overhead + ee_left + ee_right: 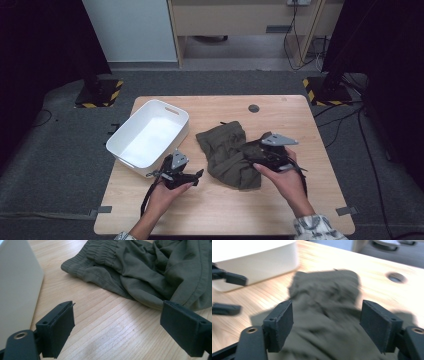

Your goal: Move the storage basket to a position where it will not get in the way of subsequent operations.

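- Right gripper view: your right gripper (327, 322) has its jaws spread apart, with nothing pinched. The olive garment (324, 315) lies below and ahead of the gap; the pads do not press on it.
- Left gripper view: your left gripper (117, 332) also has its jaws spread wide and empty, over bare wood. The garment's nearest fold lies just past the right-hand jaw, and its elastic waistband (100, 255) lies farther ahead.
- High view: the left gripper (192, 176) sits just beside the garment's (227, 150) near-left edge, and the right gripper (252, 154) hovers over its right part. The garment is crumpled near the middle of the table (200, 210).
- The white bin (150, 132) stands left of the garment, apart from it, with its near corner close to the left hand (167, 192).
- The step in hand appears to be regrasping the garment. Lower each gripper until one layered fold sits fully between the pads before you close.
- Choose a seam or the waistband: thick edges are likely to hold better than a single loose layer.
- Keep the two grip points well apart so the cloth can be lifted or spread without bunching.
- Keep the left gripper's cable (147, 197) off the cloth.
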Tool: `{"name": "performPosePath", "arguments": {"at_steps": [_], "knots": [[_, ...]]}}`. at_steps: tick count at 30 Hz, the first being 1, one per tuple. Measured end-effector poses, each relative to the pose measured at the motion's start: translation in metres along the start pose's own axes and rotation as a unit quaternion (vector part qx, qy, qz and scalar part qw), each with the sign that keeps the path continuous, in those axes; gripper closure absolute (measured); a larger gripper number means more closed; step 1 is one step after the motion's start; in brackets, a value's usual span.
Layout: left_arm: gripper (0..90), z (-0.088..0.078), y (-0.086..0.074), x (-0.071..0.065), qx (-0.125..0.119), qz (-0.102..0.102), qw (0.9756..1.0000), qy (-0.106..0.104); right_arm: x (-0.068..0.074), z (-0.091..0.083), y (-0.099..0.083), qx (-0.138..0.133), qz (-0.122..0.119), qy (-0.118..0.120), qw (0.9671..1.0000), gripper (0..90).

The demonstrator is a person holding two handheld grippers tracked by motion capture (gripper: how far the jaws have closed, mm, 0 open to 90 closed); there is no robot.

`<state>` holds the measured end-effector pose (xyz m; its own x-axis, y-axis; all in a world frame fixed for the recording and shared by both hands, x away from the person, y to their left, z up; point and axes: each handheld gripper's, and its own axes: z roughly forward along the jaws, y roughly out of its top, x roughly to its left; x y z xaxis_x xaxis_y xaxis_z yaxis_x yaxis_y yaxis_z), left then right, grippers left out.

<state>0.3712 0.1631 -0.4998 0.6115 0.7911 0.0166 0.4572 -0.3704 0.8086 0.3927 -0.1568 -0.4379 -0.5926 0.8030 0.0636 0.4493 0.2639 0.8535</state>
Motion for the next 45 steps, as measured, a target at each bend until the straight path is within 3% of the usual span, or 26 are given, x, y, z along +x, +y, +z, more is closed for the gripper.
{"name": "performPosePath", "arguments": {"at_steps": [4,10,15,20,23,27,31,32,34,36,39,45], "knots": [[10.2,0.001,-0.001,0.002,0.004,-0.002,1.0000,0.005,0.017,0.025,0.018,0.008,-0.012,0.017,0.9997,30.4],[10.9,0.000,-0.001,0.004,0.005,-0.005,0.9999,0.009,0.042,0.066,0.029,0.035,-0.045,0.028,0.9980,56.3],[11.4,0.001,-0.001,0.005,0.007,-0.004,0.9999,0.011,0.055,0.094,0.027,0.060,-0.064,0.019,0.9959,69.9],[11.7,0.002,-0.001,0.004,0.009,-0.003,0.9999,0.009,0.053,0.115,0.011,0.074,-0.063,-0.004,0.9952,69.4],[11.8,0.002,-0.001,0.004,0.011,0.000,0.9999,0.011,0.054,0.121,0.004,0.088,-0.062,-0.013,0.9941,60.5],[11.9,0.002,-0.001,0.004,0.010,0.002,0.9999,0.013,0.052,0.128,-0.004,0.101,-0.037,-0.016,0.9941,43.4],[11.9,0.002,-0.001,0.004,0.010,0.001,0.9999,0.013,0.057,0.137,-0.013,0.123,-0.041,-0.022,0.9913,36.0],[11.9,0.002,-0.001,0.005,0.010,0.000,0.9999,0.013,0.058,0.139,-0.014,0.131,-0.046,-0.023,0.9900,37.0],[12.0,0.002,-0.001,0.005,0.010,0.000,0.9999,0.013,0.059,0.141,-0.016,0.132,-0.055,-0.033,0.9892,48.7],[12.2,0.002,-0.001,0.005,0.010,0.001,0.9999,0.013,0.058,0.138,-0.016,0.123,-0.046,-0.039,0.9905,63.1],[12.3,0.003,-0.001,0.005,0.011,0.001,0.9999,0.011,0.055,0.133,-0.014,0.119,-0.036,-0.034,0.9916,76.6],[13.1,0.002,-0.001,0.004,0.010,0.003,0.9999,0.011,0.052,0.115,-0.002,0.100,-0.028,-0.018,0.9944,84.7]]}}
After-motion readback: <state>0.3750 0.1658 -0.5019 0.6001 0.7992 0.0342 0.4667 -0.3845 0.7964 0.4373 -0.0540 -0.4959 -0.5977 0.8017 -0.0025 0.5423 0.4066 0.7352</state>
